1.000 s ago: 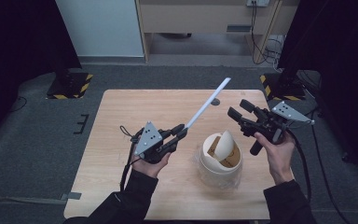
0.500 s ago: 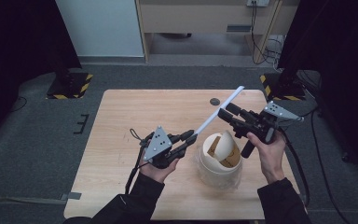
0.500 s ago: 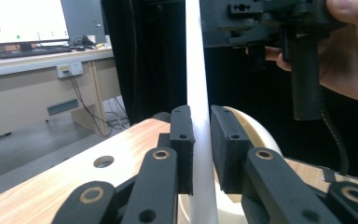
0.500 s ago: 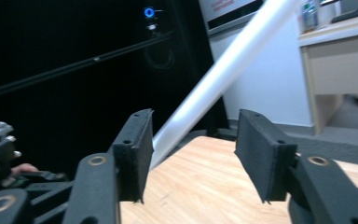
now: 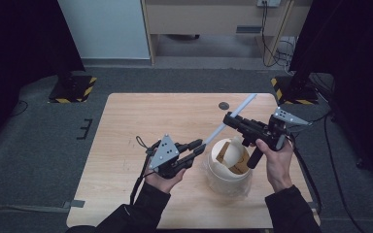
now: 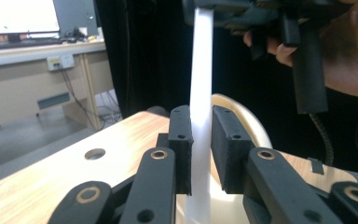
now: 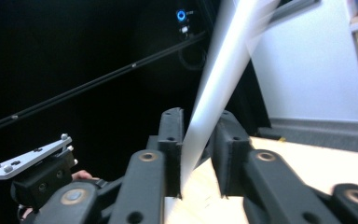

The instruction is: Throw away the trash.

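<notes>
High view: a person's two forearms reach over a wooden table (image 5: 141,116). The left gripper (image 5: 200,146) pinches the lower end of a long white rod (image 5: 233,114) that slants up and away. The right gripper (image 5: 228,118) meets the rod partway up. Below them stands a round cream container (image 5: 226,172) with a tilted lid or flap. A small dark disc (image 5: 223,105) lies near the table's far edge.

Left gripper view: the left gripper (image 6: 200,140) has the rod (image 6: 200,93) between its jaws, which are closed to the rod's width. The right hand (image 6: 349,51) shows above.

Right gripper view: the rod (image 7: 223,79), blurred, passes between the jaws of the right gripper (image 7: 198,144). It touches one jaw and a sliver of gap shows at the other, so the jaws appear not yet pressed on it.

Risk, as a judgement: if the left gripper lets go before the right clamps, the rod could slide and fall, or swing against the container.
</notes>
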